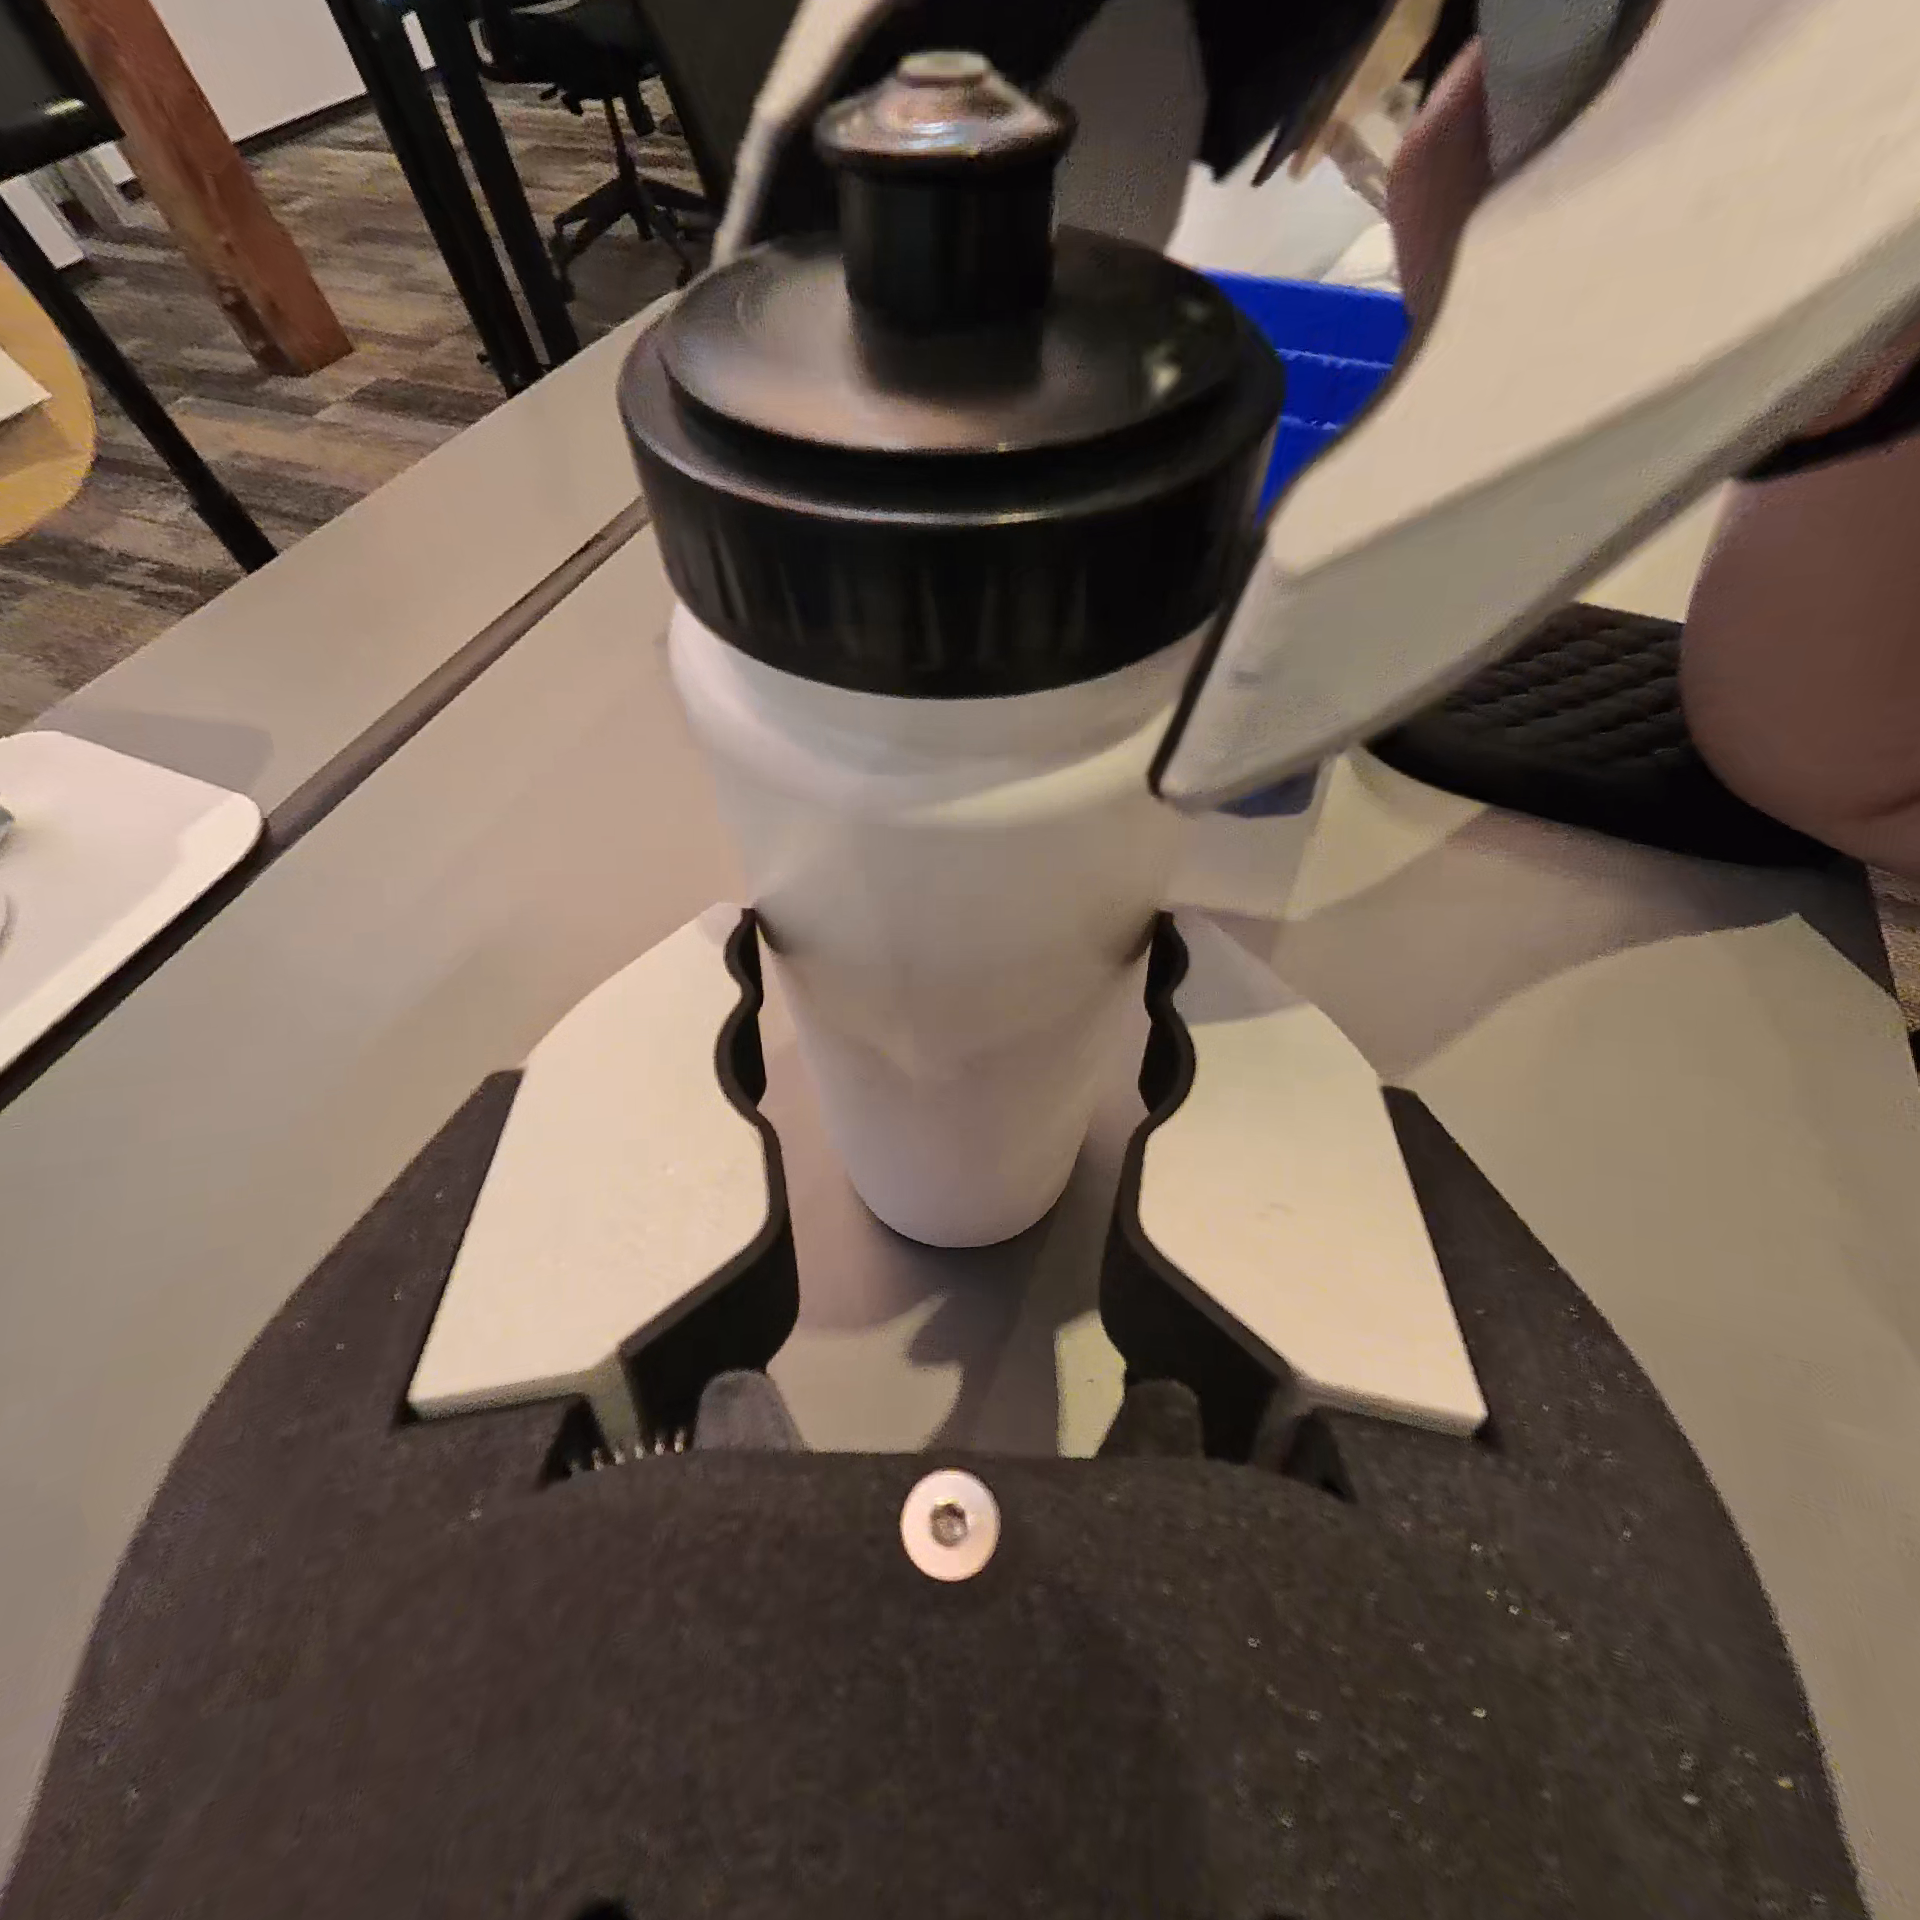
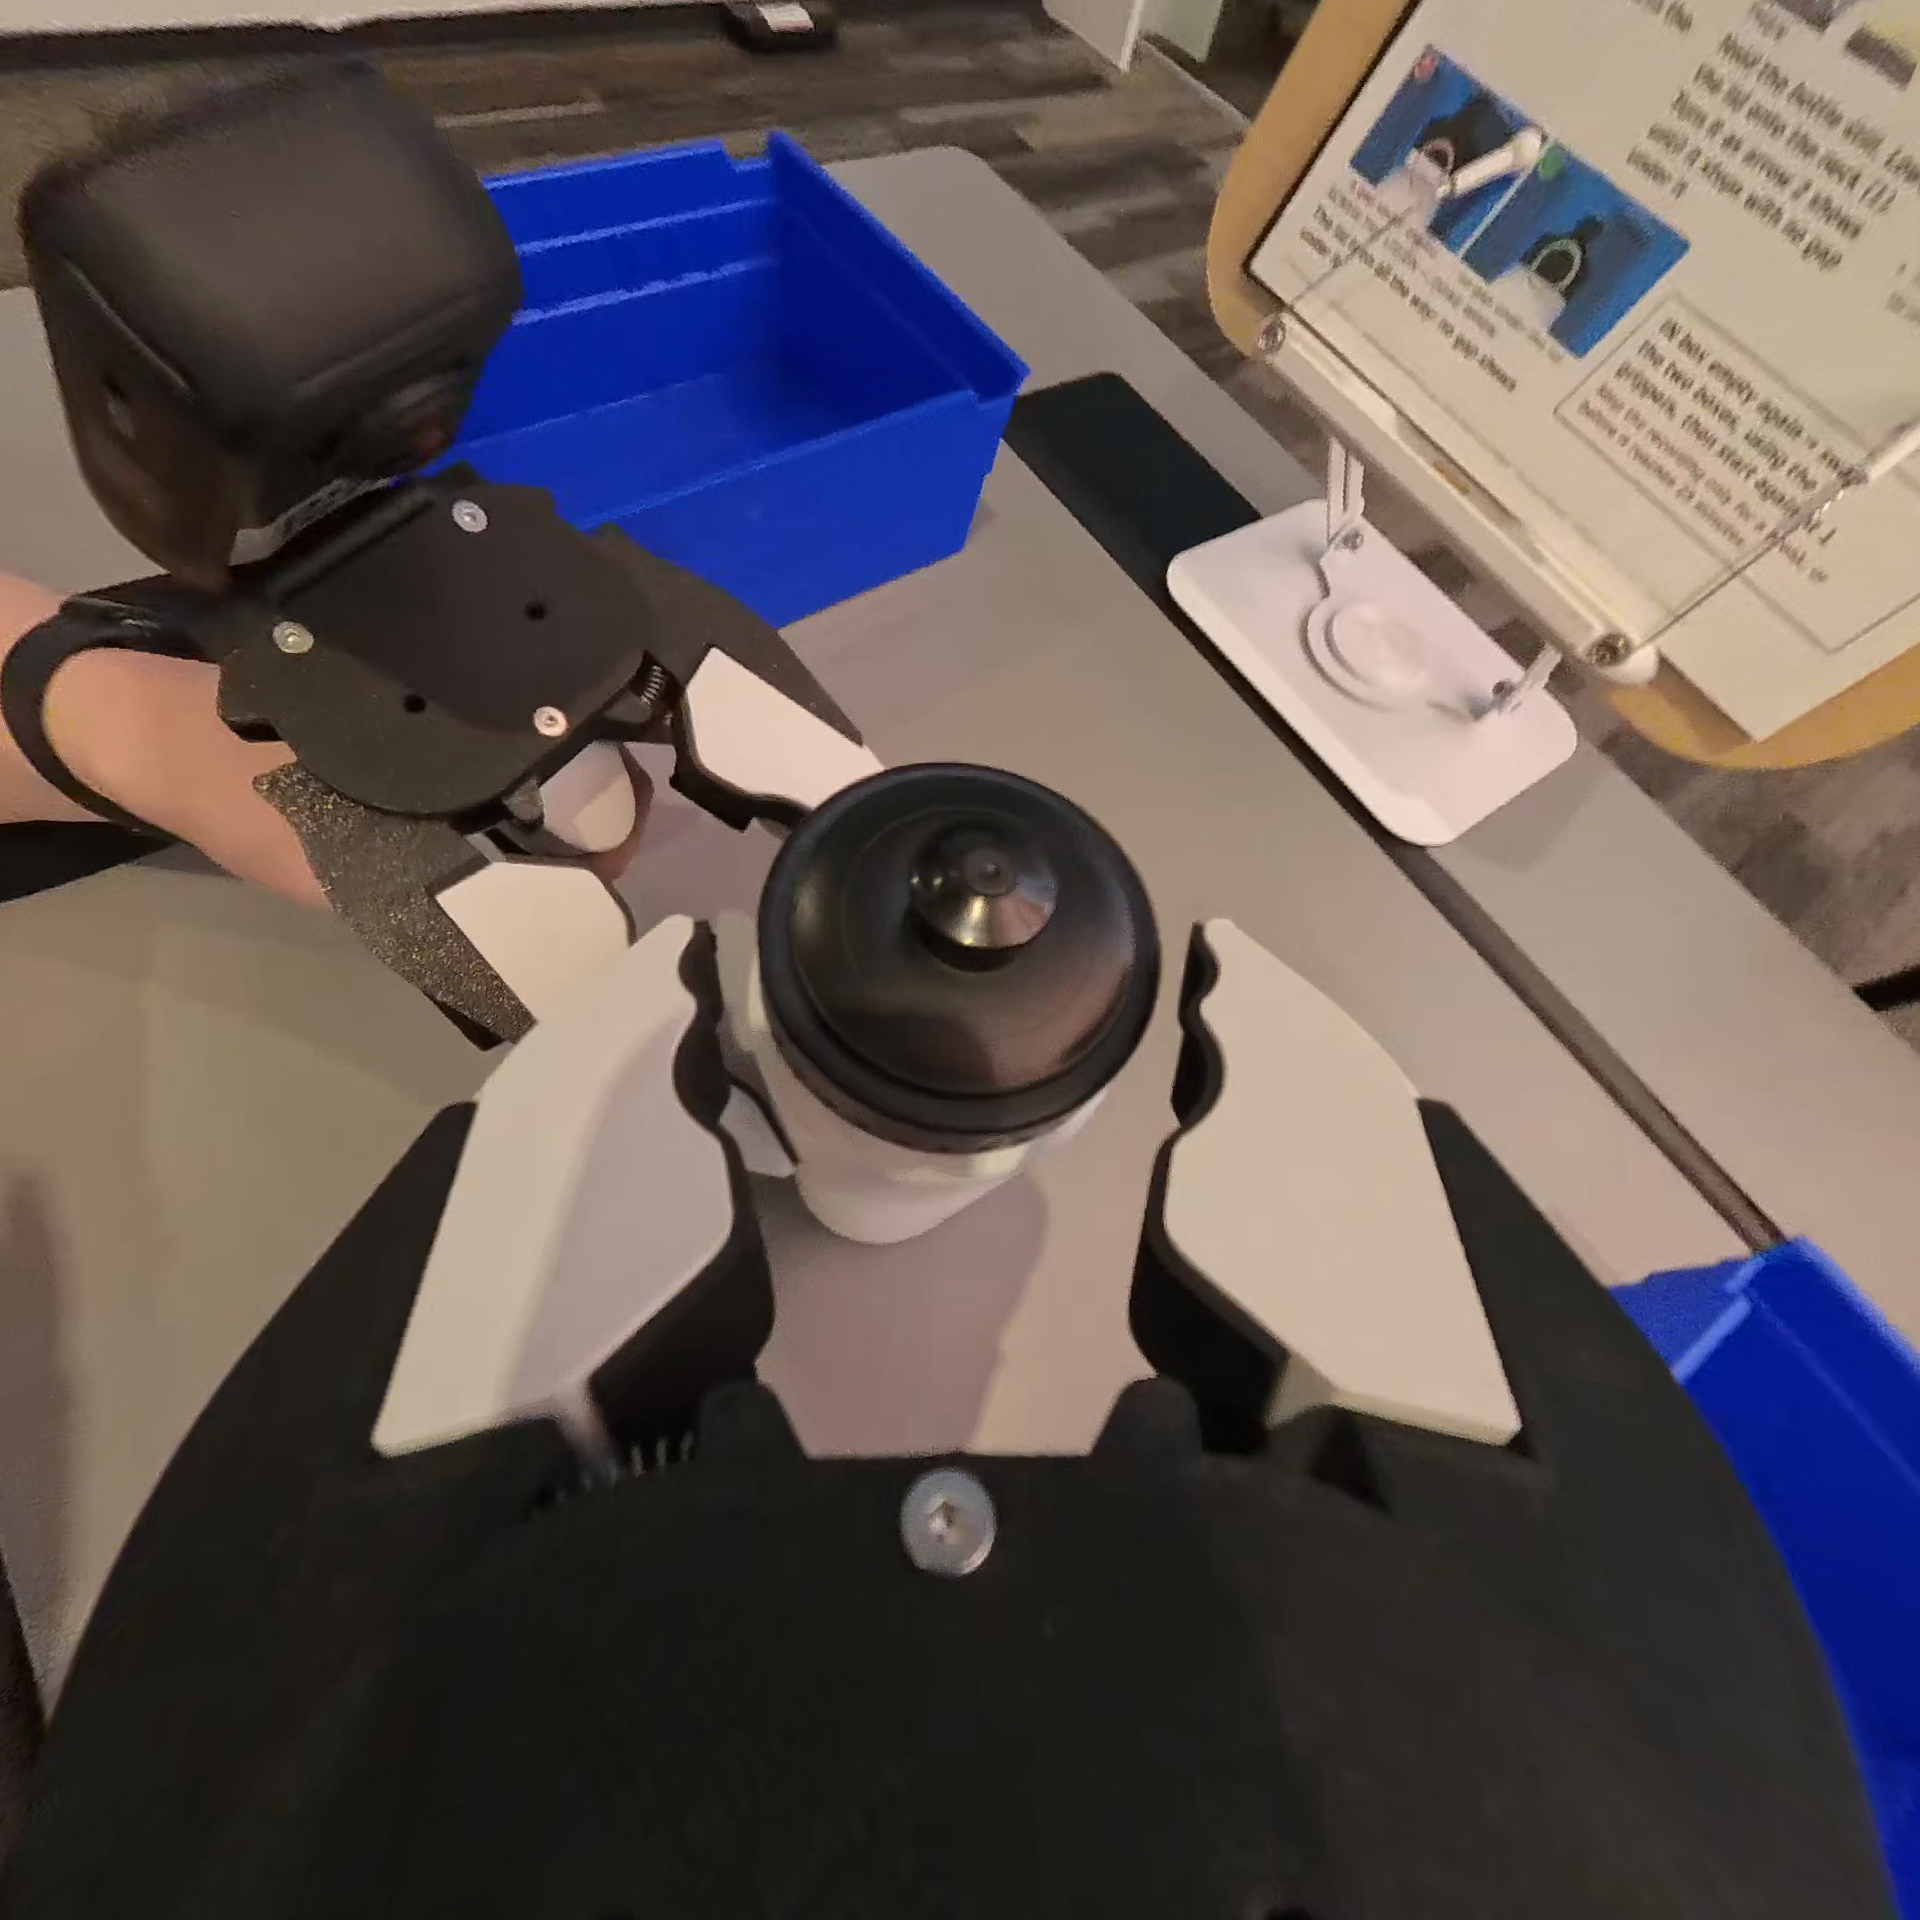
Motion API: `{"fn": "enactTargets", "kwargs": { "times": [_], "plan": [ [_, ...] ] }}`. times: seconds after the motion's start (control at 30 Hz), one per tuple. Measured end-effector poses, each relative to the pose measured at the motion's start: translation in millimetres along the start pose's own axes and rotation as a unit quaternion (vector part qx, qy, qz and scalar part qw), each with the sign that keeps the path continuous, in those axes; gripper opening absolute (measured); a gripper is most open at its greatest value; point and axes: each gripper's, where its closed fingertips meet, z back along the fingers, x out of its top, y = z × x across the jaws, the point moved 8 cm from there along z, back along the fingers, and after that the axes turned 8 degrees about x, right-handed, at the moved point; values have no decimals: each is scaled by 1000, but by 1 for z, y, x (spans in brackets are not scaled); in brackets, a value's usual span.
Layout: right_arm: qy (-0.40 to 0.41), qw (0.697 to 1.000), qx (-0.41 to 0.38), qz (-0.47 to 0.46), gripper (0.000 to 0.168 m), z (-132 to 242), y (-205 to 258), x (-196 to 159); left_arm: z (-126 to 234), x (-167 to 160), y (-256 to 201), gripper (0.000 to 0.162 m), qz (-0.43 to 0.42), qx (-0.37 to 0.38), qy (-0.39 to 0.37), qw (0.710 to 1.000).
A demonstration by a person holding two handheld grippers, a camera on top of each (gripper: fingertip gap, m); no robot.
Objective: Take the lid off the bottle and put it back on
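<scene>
A white bottle with a black screw lid and a pull spout stands upright on the grey table. My left gripper is shut on the bottle's body below the shoulder, both fingertips touching it. In the right wrist view I look down on the lid. My right gripper is open around it, one finger on each side, with a gap on the right. The left gripper shows at the left, holding the bottle. A white finger of the right gripper shows beside the lid.
An open blue bin stands behind the bottle; another blue bin is at the near right. A sheet holder with a white base stands to the right. A person's arm is at the right.
</scene>
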Motion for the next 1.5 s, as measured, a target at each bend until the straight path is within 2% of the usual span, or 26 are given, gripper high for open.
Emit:
{"fn": "enactTargets", "kwargs": {
  "times": [0.1, 0.27, 0.4, 0.5, 0.57, 0.63, 0.77, 0.87, 1.0, 1.1, 1.13, 1.23, 1.37, 1.5],
  "plan": [
    [22, 999, -22, 16, 80, -3, 2, -1, 0, 0, -1, 71, -5, 5, 1, 1000],
    [23, 999, 30, 16, 78, 2, -1, -3, 0, 0, -3, 71, -13, -16, 1, 1000],
    [21, 987, 128, 99, 78, 11, -4, -8, 1, 1, -10, 71, -26, -59, -1, 998],
    [-28, 952, 228, 205, 78, 21, 0, -16, 2, 2, -21, 71, -67, -96, -8, 993],
    [-60, 930, 294, 212, 78, 25, 0, -21, 3, 3, -30, 71, -87, -127, -16, 988],
    [-74, 923, 329, 184, 78, 24, -2, -22, 2, 2, -34, 71, -74, -151, -19, 986],
    [-40, 944, 293, 144, 79, 15, -7, -22, 0, 2, -27, 71, -50, -129, -18, 990],
    [-30, 966, 226, 123, 91, 11, -5, -13, 0, 2, -19, 71, -44, -77, -10, 996],
    [-13, 997, 77, 16, 91, 9, -9, -1, 0, 1, -10, 71, -22, -29, -6, 999],
    [-12, 999, 41, -12, 88, 9, -4, 1, 0, 1, -7, 71, -14, -15, -2, 1000],
    [-9, 999, 39, -4, 78, 10, -1, 2, 1, 1, -7, 71, -15, -15, -2, 1000],
    [3, 999, 49, 20, 75, 12, 2, 2, 1, 1, -9, 71, -25, -22, -2, 999],
    [12, 987, 139, 81, 75, 23, 3, -3, 1, 2, -17, 71, -46, -70, -7, 996],
    [-46, 941, 272, 193, 75, 34, 5, -14, 2, 2, -32, 71, -73, -127, -22, 989]
  ]
}}
